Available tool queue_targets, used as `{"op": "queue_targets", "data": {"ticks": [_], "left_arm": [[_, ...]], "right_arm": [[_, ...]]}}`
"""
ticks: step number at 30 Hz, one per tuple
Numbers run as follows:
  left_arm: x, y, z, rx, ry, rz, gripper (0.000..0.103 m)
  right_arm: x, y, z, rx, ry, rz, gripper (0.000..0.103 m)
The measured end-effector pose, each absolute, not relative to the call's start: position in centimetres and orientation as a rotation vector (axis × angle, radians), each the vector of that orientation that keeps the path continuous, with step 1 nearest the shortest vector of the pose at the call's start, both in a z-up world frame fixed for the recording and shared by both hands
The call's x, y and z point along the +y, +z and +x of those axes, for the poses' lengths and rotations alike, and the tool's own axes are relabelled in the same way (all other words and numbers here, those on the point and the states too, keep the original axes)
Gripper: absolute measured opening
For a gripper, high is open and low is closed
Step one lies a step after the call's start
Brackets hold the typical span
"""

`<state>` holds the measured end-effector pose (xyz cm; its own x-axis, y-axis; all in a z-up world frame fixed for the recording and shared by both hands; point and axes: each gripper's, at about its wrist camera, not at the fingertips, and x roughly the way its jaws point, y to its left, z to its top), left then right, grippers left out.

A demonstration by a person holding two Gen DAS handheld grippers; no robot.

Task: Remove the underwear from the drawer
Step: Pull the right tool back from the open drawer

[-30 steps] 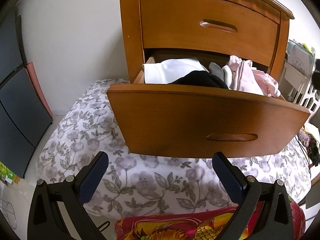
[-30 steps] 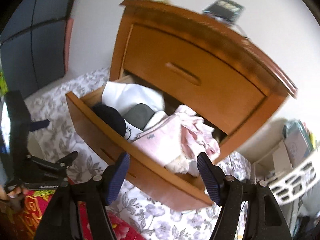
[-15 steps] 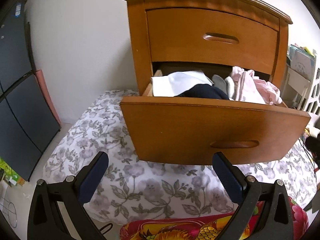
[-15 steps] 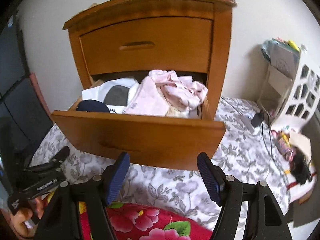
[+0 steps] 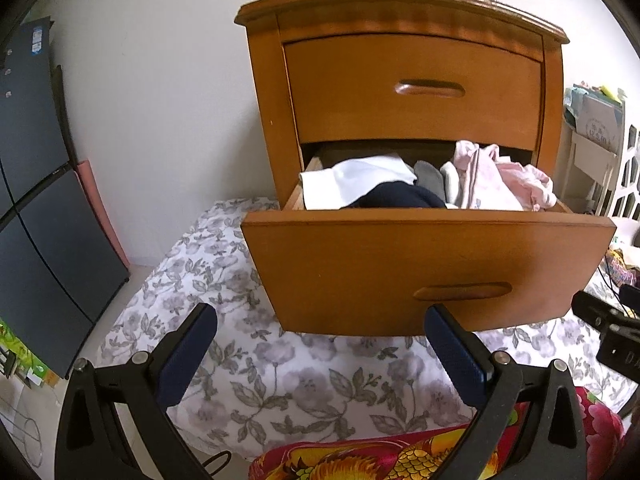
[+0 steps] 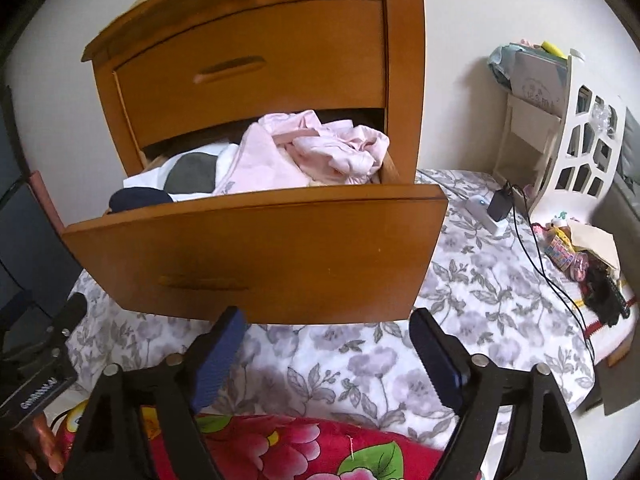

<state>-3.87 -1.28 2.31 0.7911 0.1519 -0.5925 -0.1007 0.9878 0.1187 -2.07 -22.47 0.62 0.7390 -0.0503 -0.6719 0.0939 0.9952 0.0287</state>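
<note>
A: Lower drawer of the orange-brown wooden nightstand [image 6: 256, 248] is pulled out, frame centre. Crumpled pale pink garments [image 6: 316, 148] heaped at its right end, white [image 5: 356, 184], grey and navy [image 5: 400, 198] fabric to the left. Can't tell which piece is the underwear.

B: Tongs?

A: Right gripper [image 6: 324, 350] has just opened its jaws wide, nothing between them, low in frame below the drawer front. Left gripper [image 5: 320, 344] wide too, empty.

B: Risks?

A: Pink heap is tangled, so a pinch likely drags several pieces. Approaching from this low, fingers could strike the drawer front.
</note>
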Motion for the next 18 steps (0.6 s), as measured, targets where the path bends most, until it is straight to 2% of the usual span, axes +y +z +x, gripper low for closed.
{"op": "queue_targets", "data": {"ticks": [1, 10, 18], "left_arm": [[-1.2, 2.4, -3.9, 0.639, 0.136, 0.08, 0.103], [-0.4, 2.4, -3.8, 0.65, 0.114, 0.027, 0.103], [1.1, 2.5, -3.1, 0.666, 0.025, -0.086, 0.103]], "right_arm": [[-22.4, 0.6, -2.1, 0.731, -0.079, 0.057, 0.103], [-22.1, 0.5, -2.5, 0.71, -0.074, 0.051, 0.103], [-22.1, 1.9, -3.4, 0.609, -0.047, 0.053, 0.103]]}}
